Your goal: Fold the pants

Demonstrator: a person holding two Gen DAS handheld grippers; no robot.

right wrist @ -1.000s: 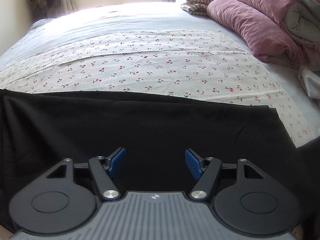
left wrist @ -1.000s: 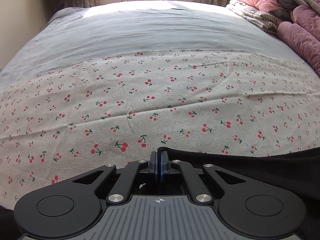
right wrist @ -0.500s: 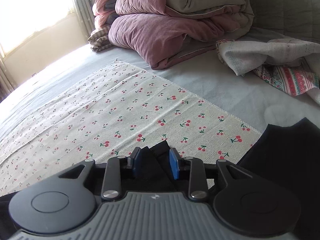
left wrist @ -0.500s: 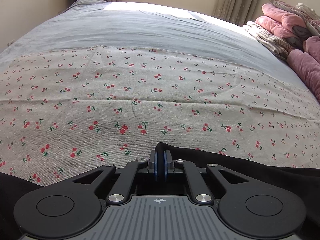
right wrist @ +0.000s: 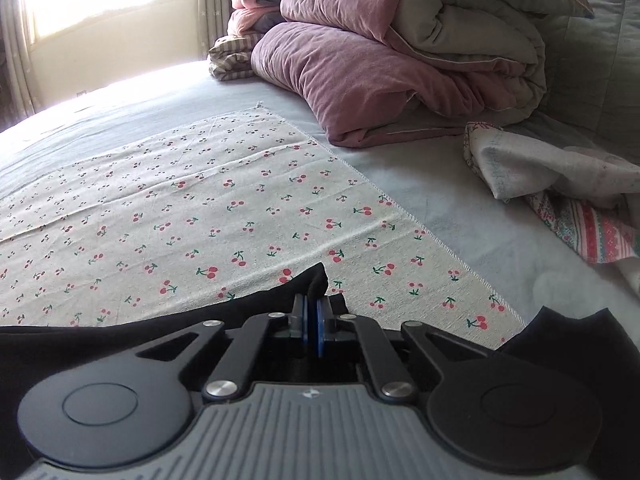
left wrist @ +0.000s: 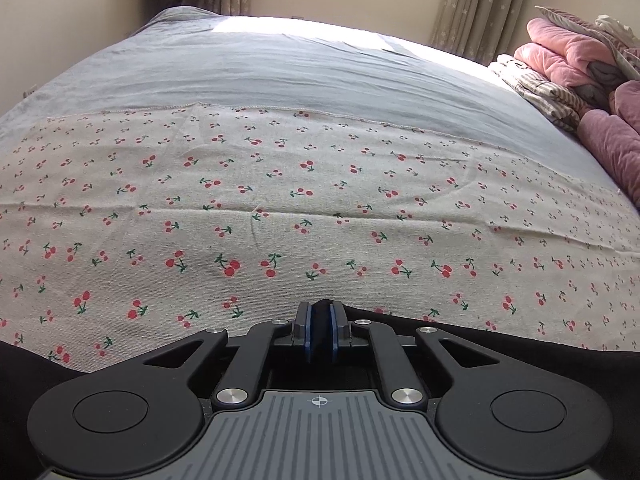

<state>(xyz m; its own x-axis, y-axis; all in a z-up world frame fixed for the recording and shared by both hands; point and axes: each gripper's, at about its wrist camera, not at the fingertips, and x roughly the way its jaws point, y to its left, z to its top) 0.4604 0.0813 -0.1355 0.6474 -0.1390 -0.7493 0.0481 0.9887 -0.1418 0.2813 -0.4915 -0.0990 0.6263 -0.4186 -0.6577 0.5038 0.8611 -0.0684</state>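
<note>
Left wrist view: your left gripper (left wrist: 320, 322) sits low at the bottom centre of the frame, pointing level across the bed. Its blue pads (left wrist: 307, 326) are pressed together on a small bulge of the black pants (left wrist: 500, 344), whose edge runs along the lower frame to the right and left. The cherry-print cloth (left wrist: 280, 200) fills the middle of the frame.

Right wrist view: your right gripper (right wrist: 312, 320) also sits at the bottom centre, pointing toward the purple quilt (right wrist: 360, 68) at upper right. Its pads pinch a raised corner of the pants (right wrist: 120, 332), which spread to the lower left; another black portion shows at lower right.
</note>
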